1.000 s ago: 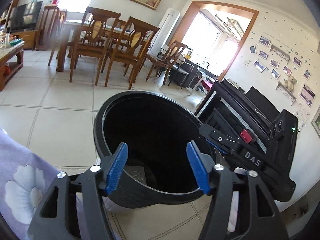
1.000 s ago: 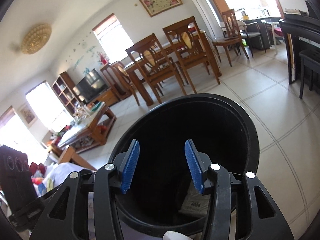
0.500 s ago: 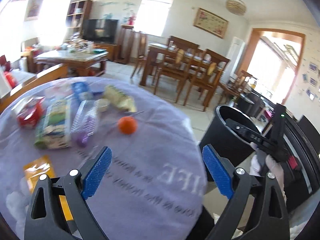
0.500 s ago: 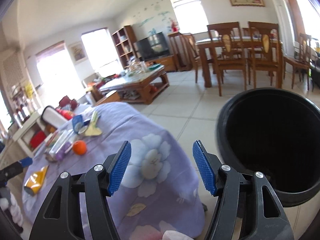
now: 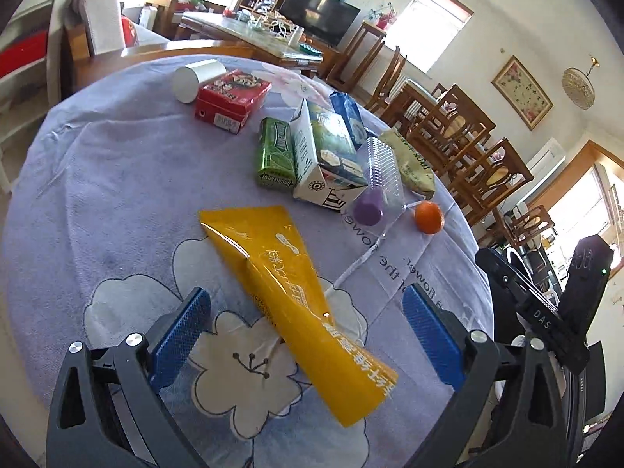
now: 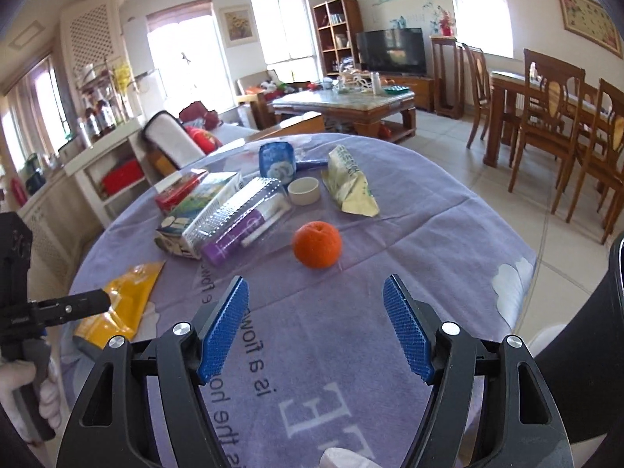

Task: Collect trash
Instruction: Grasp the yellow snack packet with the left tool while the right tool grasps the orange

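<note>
blue ribbed pads are standing wide on the left claw [image 5: 306, 335], its jaws having just been opening, and nothing is pressing against either pad. lying between and just beyond them is the yellow pouch [image 5: 296, 308], flat on the lilac cloth of the bench [image 5: 117, 195]; its long axis is running on a slant from the far left down toward the near right, so it is crossing the gap between the pads at an angle and not squarely. the left claw is clearly the nearer one to it and is tilting down over it.

the right claw [image 6: 316, 329] is also standing open and empty, less wide, its jaws likewise having just been opening. the orange [image 6: 316, 243] is sitting ahead of it, near but apart, almost on its centre line. further out are lying the clear plastic pack [image 6: 238, 218], the milk carton [image 5: 316, 156], the green packet [image 5: 275, 154], the red box [image 5: 232, 99] and the pale wrapper [image 6: 351, 187], all well beyond either claw.

judging from this, the left hand is likely needing to roll until its pads are facing the pouch's long edges before closing.
</note>
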`<control>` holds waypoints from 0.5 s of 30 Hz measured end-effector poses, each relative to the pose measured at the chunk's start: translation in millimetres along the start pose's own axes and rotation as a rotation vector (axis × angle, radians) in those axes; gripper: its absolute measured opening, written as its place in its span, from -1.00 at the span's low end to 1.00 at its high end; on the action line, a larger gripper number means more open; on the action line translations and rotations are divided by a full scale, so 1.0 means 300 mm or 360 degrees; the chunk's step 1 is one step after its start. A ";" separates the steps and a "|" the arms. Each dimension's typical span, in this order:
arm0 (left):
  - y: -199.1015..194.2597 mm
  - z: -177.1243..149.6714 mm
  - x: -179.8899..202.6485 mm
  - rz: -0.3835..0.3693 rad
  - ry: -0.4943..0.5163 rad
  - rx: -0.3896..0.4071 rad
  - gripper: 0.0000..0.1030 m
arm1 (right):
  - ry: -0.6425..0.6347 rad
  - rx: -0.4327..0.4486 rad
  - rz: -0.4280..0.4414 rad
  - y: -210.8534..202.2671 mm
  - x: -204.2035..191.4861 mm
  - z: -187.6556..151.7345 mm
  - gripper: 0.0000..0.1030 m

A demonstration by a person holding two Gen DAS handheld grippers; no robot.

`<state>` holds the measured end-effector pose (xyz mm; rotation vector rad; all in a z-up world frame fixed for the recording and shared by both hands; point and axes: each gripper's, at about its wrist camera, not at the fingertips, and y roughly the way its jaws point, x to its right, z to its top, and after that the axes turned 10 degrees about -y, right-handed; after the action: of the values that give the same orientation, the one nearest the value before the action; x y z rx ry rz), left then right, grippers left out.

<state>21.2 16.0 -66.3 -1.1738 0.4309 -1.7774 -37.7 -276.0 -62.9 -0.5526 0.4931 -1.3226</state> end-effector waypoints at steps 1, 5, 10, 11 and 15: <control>0.004 0.001 -0.001 0.0002 0.0029 0.0009 0.90 | -0.0008 -0.0017 -0.0014 0.023 -0.009 0.013 0.38; 0.024 0.000 0.008 -0.0032 0.0111 0.0003 0.51 | -0.0014 -0.0064 -0.0034 0.109 -0.019 0.066 0.38; 0.051 -0.007 0.029 -0.0039 0.0215 -0.0054 -0.40 | -0.0052 -0.0192 -0.0056 0.226 -0.024 0.123 0.38; 0.054 -0.011 0.032 -0.0053 0.0220 -0.0056 -0.42 | -0.0043 -0.0233 -0.0028 0.248 -0.019 0.131 0.38; 0.052 -0.022 0.040 -0.0079 0.0248 -0.0049 -0.44 | -0.0018 -0.0279 -0.0028 0.291 0.001 0.145 -0.06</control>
<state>22.2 -3.1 -74.0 -1.0795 0.5263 -1.9187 55.9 -258.6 -84.3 -0.7104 0.5995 -1.2993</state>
